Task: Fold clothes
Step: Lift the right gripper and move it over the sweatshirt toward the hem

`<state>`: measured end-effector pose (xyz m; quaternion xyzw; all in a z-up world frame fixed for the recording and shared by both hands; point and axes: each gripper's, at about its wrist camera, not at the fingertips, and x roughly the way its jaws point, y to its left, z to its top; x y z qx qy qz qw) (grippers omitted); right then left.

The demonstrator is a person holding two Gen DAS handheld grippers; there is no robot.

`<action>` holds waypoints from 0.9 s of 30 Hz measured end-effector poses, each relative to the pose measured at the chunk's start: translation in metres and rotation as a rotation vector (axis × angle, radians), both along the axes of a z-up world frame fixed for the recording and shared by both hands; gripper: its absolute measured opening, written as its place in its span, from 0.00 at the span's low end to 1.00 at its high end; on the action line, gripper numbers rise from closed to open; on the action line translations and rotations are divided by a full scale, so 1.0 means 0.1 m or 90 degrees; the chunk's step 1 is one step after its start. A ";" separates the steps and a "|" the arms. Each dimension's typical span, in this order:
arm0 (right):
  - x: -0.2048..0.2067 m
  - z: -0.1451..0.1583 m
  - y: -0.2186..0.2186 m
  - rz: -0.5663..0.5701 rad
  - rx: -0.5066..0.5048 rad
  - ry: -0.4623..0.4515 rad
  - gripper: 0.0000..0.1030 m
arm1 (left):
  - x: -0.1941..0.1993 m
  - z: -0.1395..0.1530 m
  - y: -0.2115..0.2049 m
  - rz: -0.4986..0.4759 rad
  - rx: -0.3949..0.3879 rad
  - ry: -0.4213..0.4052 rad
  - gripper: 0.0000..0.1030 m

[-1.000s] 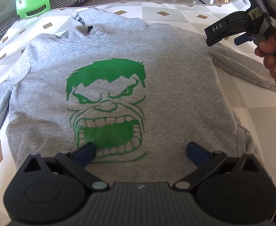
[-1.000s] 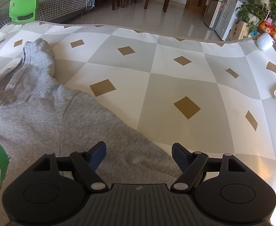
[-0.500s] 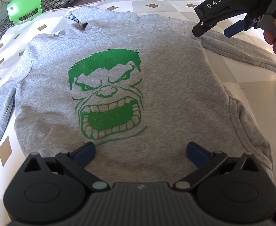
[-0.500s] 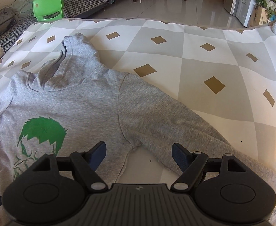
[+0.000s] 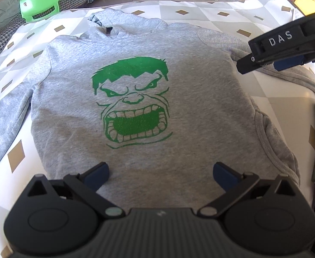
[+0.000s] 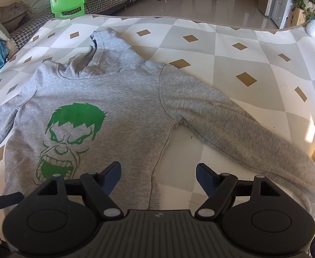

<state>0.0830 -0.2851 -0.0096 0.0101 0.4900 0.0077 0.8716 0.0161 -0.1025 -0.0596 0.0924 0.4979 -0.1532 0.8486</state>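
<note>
**Grey hoodie spread face-up, both grippers spread wide above it**

Grey marl fleece fills most of both views: a hooded sweatshirt [image 5: 179, 99] lies flat and face-up on a quilted cover [image 6: 254, 49] patterned in white and pale grey diamonds with small tan lozenges. On its chest is a green print of a snarling face [image 5: 133, 101], with jagged hair, narrowed eyes and bared teeth around a solid green mouth. The hood [image 6: 110, 51] is laid out toward the top of the frame, slightly rumpled, with its opening dark at the neck. In the right wrist view one sleeve [image 6: 243, 133] runs out diagonally toward the lower right, its cuff bunched near the frame edge; the other sleeve [image 5: 4, 118] trails off at the left of the left wrist view. The ribbed hem [image 5: 271, 142] curls up a little at the right side of that view.

At the bottom centre of the left wrist view, the left gripper [image 5: 160, 175] has its jaws wide apart over the lower part of the sweatshirt, nothing between them. The right gripper [image 6: 158, 175] is likewise spread, empty, above the side seam and the gap under the armpit; from the left wrist view it shows at upper right [image 5: 286, 49], over the sleeve.

A green plastic chair [image 6: 69, 0] stands beyond the cover at upper left.
</note>
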 end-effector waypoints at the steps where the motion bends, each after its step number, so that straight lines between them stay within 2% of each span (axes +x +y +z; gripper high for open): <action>1: -0.04 -0.01 0.02 0.000 -0.002 -0.001 0.73 | -0.02 0.01 0.01 0.003 -0.002 0.001 1.00; 17: -0.70 -0.09 0.31 0.000 -0.037 -0.013 0.73 | -0.30 0.02 0.28 0.074 -0.034 0.035 1.00; 27: -1.12 -0.16 0.52 0.076 -0.001 -0.003 0.73 | -0.43 0.06 0.61 0.126 -0.044 0.034 1.00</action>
